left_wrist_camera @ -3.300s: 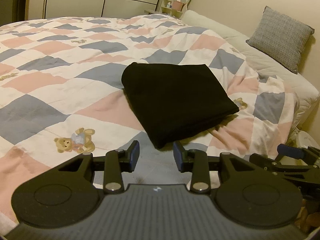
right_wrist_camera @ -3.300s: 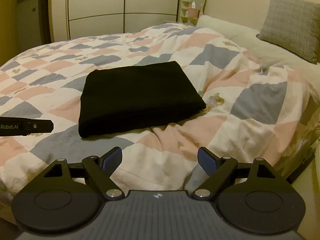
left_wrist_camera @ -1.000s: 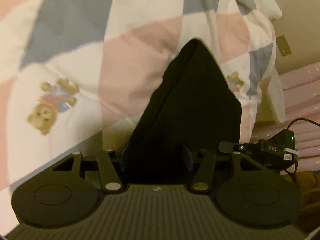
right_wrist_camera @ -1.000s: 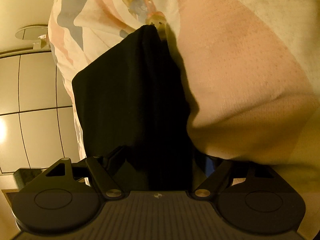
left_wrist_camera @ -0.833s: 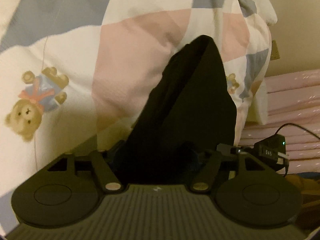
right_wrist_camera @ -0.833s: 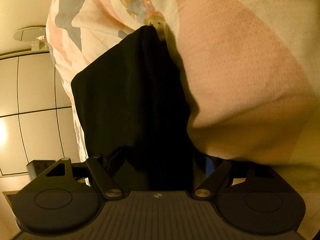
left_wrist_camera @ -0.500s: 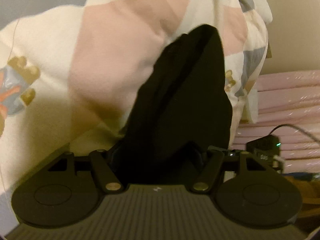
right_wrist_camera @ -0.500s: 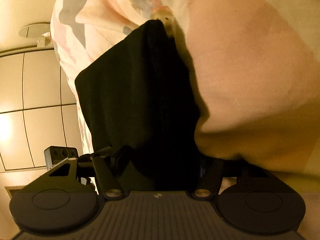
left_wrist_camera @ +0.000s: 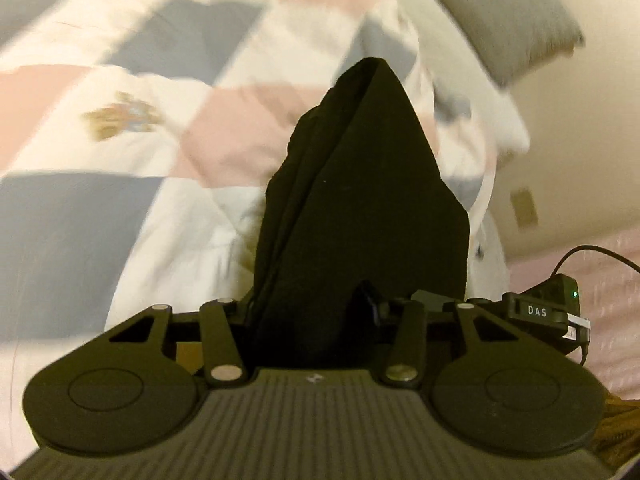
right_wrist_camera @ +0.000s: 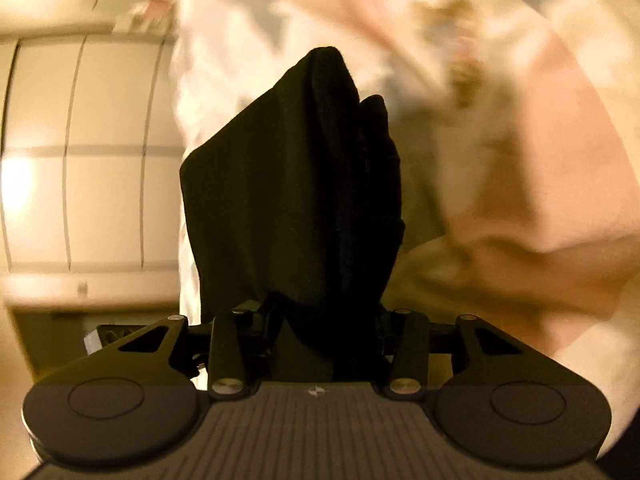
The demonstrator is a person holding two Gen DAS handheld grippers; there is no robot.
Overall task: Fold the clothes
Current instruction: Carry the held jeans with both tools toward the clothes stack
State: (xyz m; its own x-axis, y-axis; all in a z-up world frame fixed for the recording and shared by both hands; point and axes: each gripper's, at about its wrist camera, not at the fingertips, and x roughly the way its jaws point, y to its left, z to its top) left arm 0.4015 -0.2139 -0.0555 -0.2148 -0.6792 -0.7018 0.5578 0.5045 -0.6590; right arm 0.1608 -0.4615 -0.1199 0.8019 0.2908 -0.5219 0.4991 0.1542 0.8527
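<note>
left wrist: both jaws closing on black garment (left_wrist_camera: pixel 360 200), now lifted off quilt (left_wrist_camera: pixel 100 220).

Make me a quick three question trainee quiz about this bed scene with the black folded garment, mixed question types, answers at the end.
1. True or false: the black garment lies between both sets of tongs.
2. What is printed on the patchwork quilt? A teddy bears, B stars, C cars.
3. Which item sits at the upper right in the left wrist view?

Key
1. True: left tongs and right tongs, both closing.
2. A
3. The grey cushion.
</note>
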